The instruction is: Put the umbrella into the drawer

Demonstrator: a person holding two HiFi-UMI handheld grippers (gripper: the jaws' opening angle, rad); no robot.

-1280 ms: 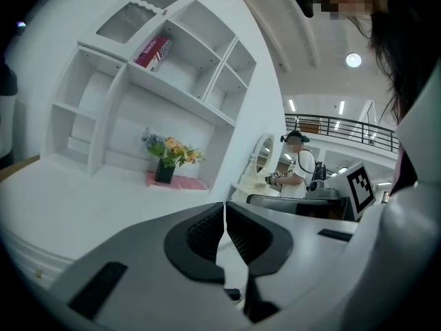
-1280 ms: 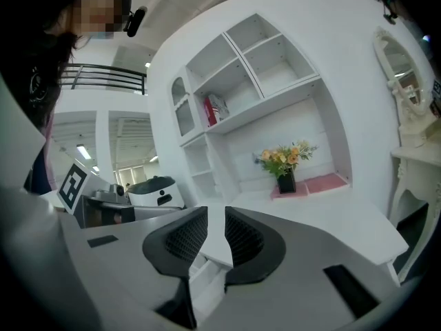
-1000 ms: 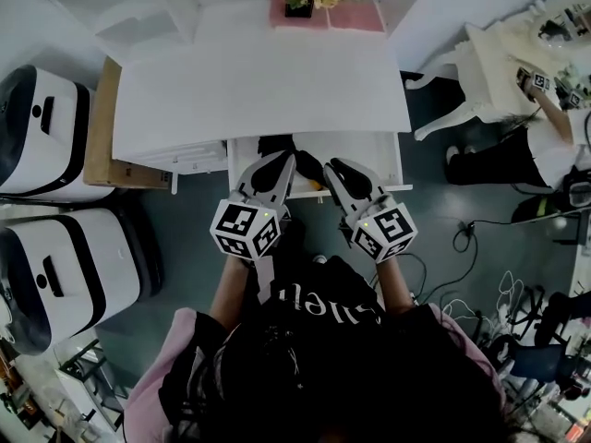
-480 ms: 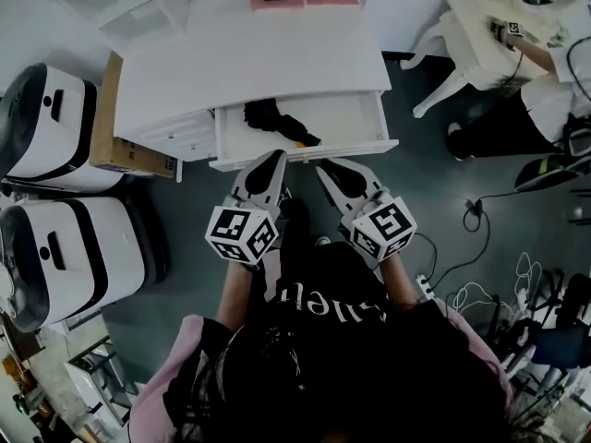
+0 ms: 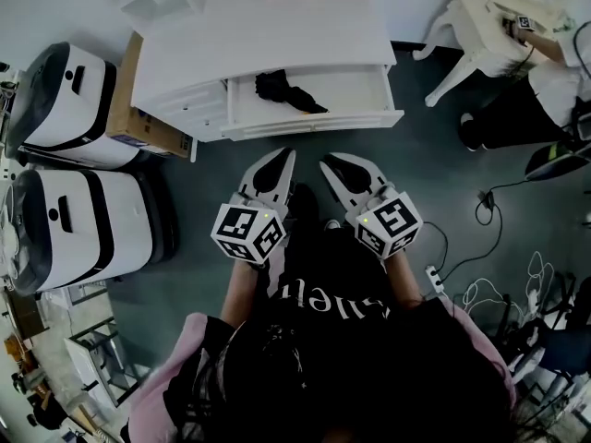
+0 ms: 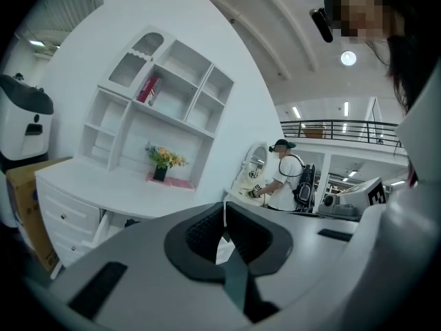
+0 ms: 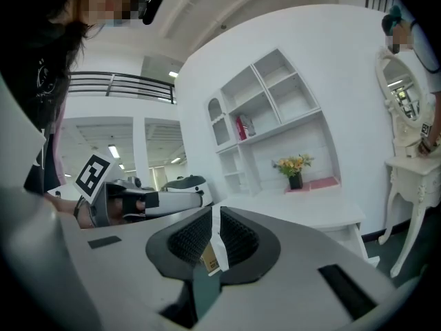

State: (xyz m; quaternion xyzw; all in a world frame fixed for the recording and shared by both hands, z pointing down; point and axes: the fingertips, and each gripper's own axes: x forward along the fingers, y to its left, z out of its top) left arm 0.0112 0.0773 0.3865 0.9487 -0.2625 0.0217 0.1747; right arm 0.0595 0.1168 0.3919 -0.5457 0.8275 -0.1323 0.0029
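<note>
The black folded umbrella [image 5: 284,89] lies inside the open white drawer [image 5: 319,124] of the white desk [image 5: 268,40]. Both grippers hang over the dark floor, well short of the drawer front and touching nothing. My left gripper [image 5: 282,155] is shut with nothing in it; in the left gripper view its tips [image 6: 224,209] meet. My right gripper [image 5: 331,162] is also shut and holds nothing; in the right gripper view [image 7: 212,216] a thin white strip and a tan label sit at the seam of its pads.
Two white rounded machines [image 5: 69,109] [image 5: 83,229] and a cardboard box [image 5: 138,109] stand left of the desk. A white vanity table [image 5: 480,26] with a person [image 5: 554,63] is at the upper right. Cables [image 5: 489,284] trail on the floor at right. Flowers [image 7: 295,165] stand on the desk.
Both grippers have pulled back from the drawer's front edge, side by side. The desk and open drawer now sit farther off, with the umbrella left inside.
</note>
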